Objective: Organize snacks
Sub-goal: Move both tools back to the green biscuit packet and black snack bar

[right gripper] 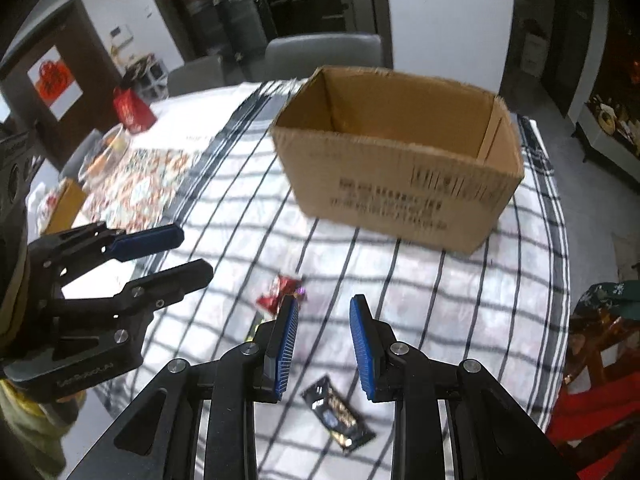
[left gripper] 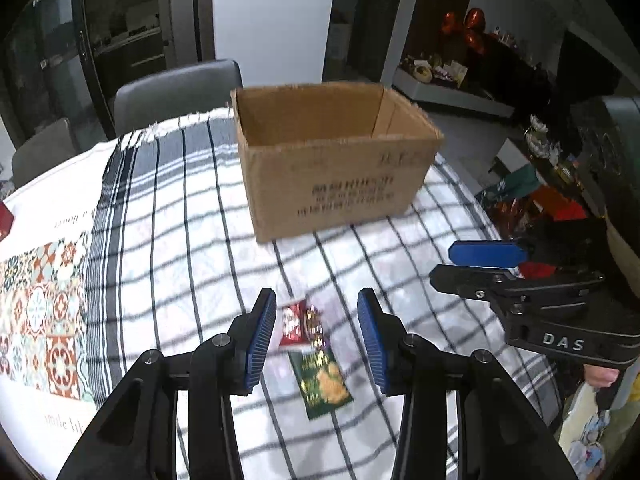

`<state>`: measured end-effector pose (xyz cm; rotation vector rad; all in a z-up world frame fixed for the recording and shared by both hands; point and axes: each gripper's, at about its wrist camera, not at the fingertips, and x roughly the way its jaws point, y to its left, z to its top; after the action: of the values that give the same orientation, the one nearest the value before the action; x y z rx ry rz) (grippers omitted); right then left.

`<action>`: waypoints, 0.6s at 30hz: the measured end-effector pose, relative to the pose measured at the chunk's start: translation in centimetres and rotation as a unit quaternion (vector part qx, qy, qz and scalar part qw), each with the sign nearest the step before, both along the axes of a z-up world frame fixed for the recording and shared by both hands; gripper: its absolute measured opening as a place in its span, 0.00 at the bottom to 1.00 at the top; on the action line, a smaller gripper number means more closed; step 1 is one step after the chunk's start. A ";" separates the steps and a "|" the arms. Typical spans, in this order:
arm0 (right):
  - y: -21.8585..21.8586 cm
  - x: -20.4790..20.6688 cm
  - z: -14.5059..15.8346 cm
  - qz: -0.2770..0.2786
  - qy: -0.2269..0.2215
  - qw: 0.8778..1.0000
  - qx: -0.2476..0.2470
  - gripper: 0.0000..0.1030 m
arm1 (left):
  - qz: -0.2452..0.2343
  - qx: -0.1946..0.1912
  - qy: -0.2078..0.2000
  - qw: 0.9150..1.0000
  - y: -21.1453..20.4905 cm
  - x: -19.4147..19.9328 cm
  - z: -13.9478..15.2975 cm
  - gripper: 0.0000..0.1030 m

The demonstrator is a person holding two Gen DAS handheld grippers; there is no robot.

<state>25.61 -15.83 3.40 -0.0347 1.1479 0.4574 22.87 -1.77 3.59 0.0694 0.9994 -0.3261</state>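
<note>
Checked tablecloth (left gripper: 168, 216) is lying under both open, empty grippers, left gripper (left gripper: 316, 336) and right gripper (right gripper: 324, 344); snack packets (left gripper: 316, 356) are waiting just ahead, cardboard box (left gripper: 332, 160) beyond looking empty.

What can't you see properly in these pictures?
- Cardboard box floor: both views, its front wall hides it.
- Box print: both views, blurred.
- Red packet: right wrist view, the right gripper's fingers cover part.
- Green packet and black packet writing: too blurry.
</note>
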 end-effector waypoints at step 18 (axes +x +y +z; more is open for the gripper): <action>0.7 -4.6 -7.2 0.080 0.122 0.987 -0.061 0.38 | 0.029 0.021 0.094 0.995 -0.4 -2.2 -6.2 0.55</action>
<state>21.03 -15.15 -3.79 -0.1827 1.4192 0.5438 20.66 -2.14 -2.60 0.0483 1.1924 -0.2612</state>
